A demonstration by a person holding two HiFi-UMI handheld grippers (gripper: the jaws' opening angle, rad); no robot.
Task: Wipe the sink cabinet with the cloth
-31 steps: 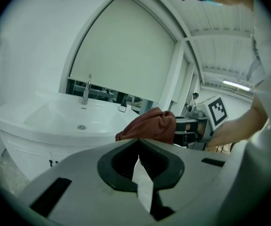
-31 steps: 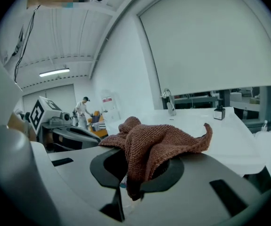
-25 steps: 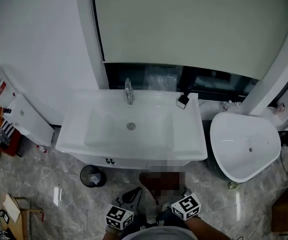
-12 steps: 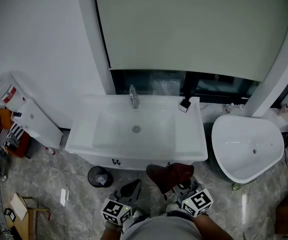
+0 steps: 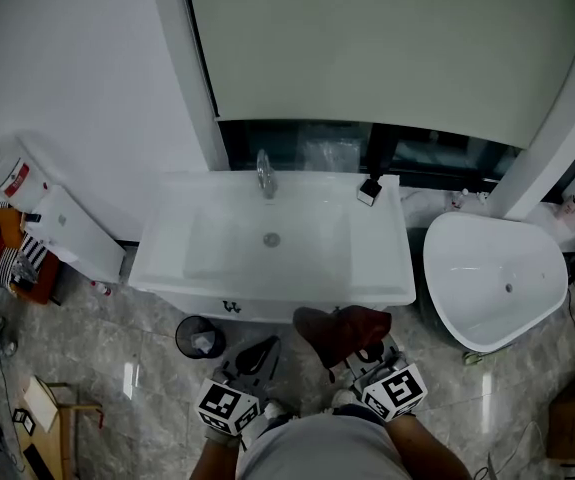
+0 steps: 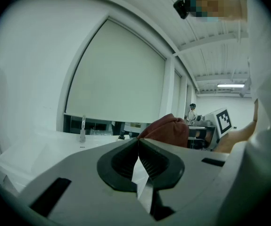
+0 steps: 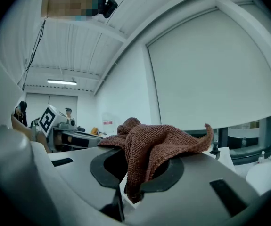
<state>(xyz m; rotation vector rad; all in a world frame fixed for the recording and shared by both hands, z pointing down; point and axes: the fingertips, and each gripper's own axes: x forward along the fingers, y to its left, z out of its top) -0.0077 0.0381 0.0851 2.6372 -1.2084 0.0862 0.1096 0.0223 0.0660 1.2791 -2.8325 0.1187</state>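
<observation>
Right gripper (image 7: 134,185) clenched on the brown cloth (image 7: 160,144), bunched over its 2 jaws. Only head view shows cloth near sink cabinet (image 5: 267,309) front. Left gripper (image 6: 138,143) closed, empty.

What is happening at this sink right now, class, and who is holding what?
A person stands facing the white sink cabinet with a gripper in each hand. The right gripper is shut on a brown cloth, which is bunched between its jaws and held near the cabinet's front edge. The left gripper has its jaws together on nothing, low beside the right one. Whether the cloth touches the cabinet cannot be told from here.
</observation>
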